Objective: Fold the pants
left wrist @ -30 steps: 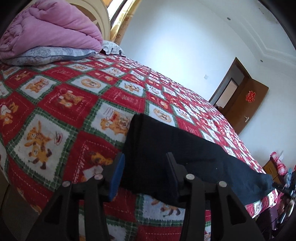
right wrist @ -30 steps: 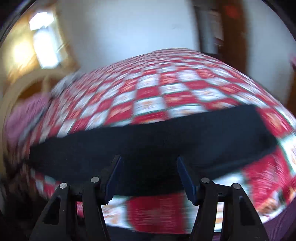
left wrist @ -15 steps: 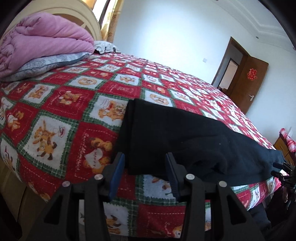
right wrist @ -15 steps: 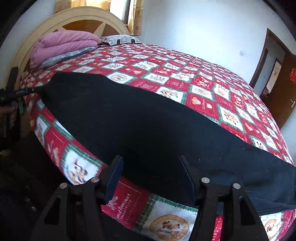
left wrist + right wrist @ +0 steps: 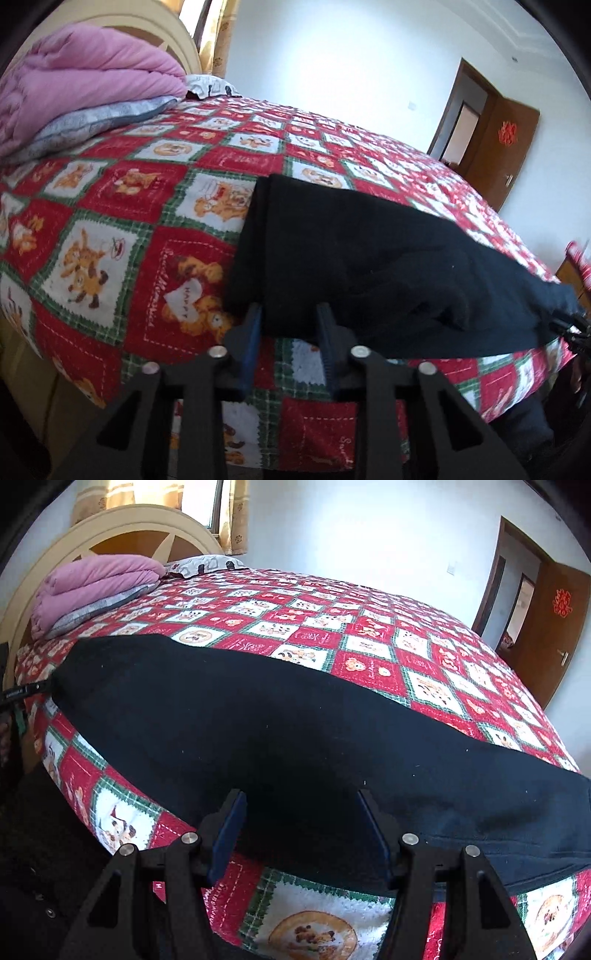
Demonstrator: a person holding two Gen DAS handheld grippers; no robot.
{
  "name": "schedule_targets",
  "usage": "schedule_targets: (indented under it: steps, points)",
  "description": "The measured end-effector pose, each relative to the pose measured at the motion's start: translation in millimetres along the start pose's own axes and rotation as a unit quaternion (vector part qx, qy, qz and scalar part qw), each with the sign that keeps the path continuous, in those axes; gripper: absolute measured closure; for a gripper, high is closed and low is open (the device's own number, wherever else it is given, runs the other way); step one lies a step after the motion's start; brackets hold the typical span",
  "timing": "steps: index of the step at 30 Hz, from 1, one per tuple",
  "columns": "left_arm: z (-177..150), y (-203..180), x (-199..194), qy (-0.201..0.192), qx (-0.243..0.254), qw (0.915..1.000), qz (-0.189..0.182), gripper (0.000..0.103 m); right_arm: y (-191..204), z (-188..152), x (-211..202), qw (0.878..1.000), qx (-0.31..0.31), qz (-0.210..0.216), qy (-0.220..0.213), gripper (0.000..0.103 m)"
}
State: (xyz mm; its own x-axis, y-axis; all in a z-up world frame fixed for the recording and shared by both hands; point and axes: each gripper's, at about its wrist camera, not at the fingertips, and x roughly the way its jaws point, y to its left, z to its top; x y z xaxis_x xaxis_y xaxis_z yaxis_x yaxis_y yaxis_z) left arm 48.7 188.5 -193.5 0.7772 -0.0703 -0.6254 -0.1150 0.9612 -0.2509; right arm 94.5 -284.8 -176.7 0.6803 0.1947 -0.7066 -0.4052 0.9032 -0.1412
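Black pants lie flat along the near edge of a red patterned bed, right ahead of both tools. Left gripper is narrowed around one end's hem; whether it pinches is unclear. Right gripper stands apart over the midsection. The cloth looks soft, limp and light, best taken at corners. A pink quilt sits well beyond, not in the way

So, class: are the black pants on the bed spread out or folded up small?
Spread out: the black pants lie long across the bedspread, not yet folded small. Layered edges at one end suggest the legs are stacked.
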Motion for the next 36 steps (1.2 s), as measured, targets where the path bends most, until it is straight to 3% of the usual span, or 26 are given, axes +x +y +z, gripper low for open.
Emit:
schedule_targets:
  steps: [1, 3, 8, 13, 16, 20, 23, 27, 30, 36]
  points:
    - [1, 0, -2, -0.003, 0.001, 1.0000, -0.003, 0.087, 2, 0, 0, 1.000, -0.004, -0.002, -0.001, 0.041]
    - [3, 0, -6, -0.010, 0.006, 0.9999, 0.003, 0.090, 2, -1, -1, 1.000, -0.009, -0.007, -0.007, 0.041]
    - [16, 4, -22, -0.036, -0.007, 0.9993, -0.004, 0.091, 1, 0, -7, 0.999, -0.019, -0.022, -0.027, 0.041]
    - [21, 10, -25, -0.042, -0.027, 0.9984, -0.028, 0.091, 5, 0, -3, 0.999, -0.037, -0.011, -0.028, 0.041]
    - [19, 15, -18, -0.036, -0.049, 0.9973, -0.041, 0.091, 17, -1, 2, 0.997, -0.071, -0.002, -0.027, 0.041]
    - [18, 31, -10, -0.034, -0.100, 0.9919, -0.070, 0.091, 36, -3, 16, 0.991, -0.127, -0.036, -0.019, 0.041]
    - [20, 39, -5, -0.035, -0.123, 0.9881, -0.085, 0.091, 38, -6, 23, 0.988, -0.145, -0.055, -0.015, 0.053]
    - [24, 33, -2, -0.038, -0.113, 0.9891, -0.086, 0.091, 31, 0, 24, 0.992, -0.119, -0.034, -0.013, 0.087]
    - [28, 32, -5, -0.042, -0.107, 0.9893, -0.090, 0.092, 27, 5, 23, 0.995, -0.094, -0.018, -0.014, 0.097]
    - [38, 32, -19, -0.061, -0.102, 0.9879, -0.099, 0.092, 25, 13, -9, 0.995, -0.079, -0.008, -0.052, 0.100]
